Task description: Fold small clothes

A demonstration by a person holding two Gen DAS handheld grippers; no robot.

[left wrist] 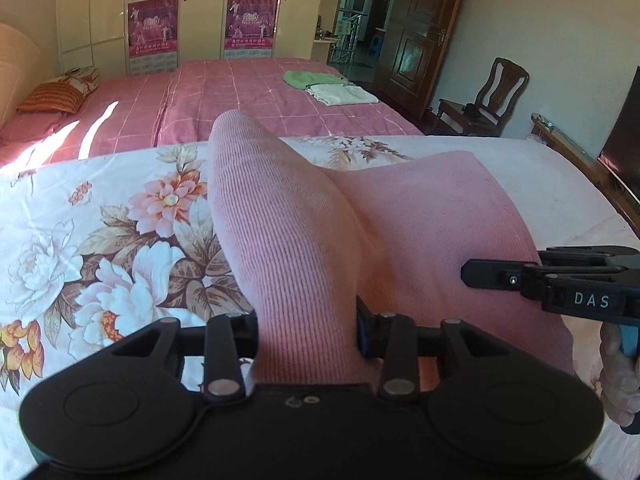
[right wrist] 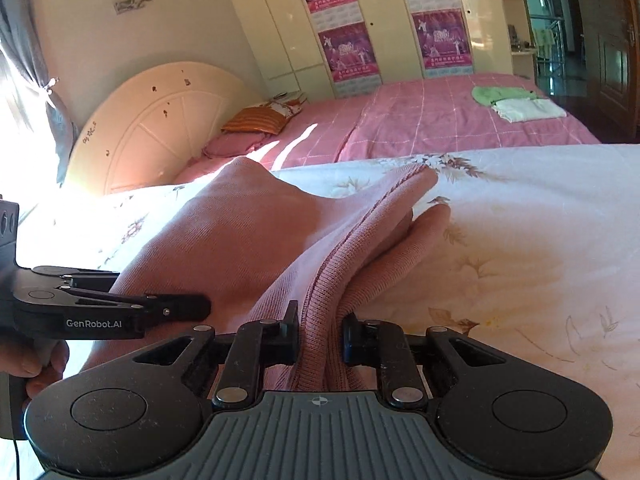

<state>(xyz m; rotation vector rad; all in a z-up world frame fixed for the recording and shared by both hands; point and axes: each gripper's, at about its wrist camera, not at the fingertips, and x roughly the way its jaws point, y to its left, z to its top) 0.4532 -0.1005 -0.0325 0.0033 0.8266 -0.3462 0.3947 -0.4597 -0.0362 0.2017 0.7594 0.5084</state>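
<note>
Two grippers each pinch the near edge of one pink knitted garment (left wrist: 304,232): the left gripper (left wrist: 307,338) is clamped on a thick bunched roll of the ribbed cloth, and the right gripper (right wrist: 320,338) is clamped on a narrower, doubled hem of it. From both grips the cloth runs up and away, lifted off a white floral bedspread (left wrist: 120,248) that covers the near bed; its far end droops back onto the bedspread toward that bed's far edge. Folding looks to be at an early stage: the garment is raised and creased down its middle, not yet laid flat or doubled into a neat shape. On a second bed with a pink checked cover (left wrist: 240,92), near its right edge, lie a green folded piece (left wrist: 310,79) and a white folded piece (left wrist: 342,94), probably finished earlier items. Nothing sits on the bedspread around the garment to block a fold. A striped cushion (left wrist: 52,96) rests at the far bed's left end; a wooden chair (left wrist: 486,100) stands against the wall.
</note>
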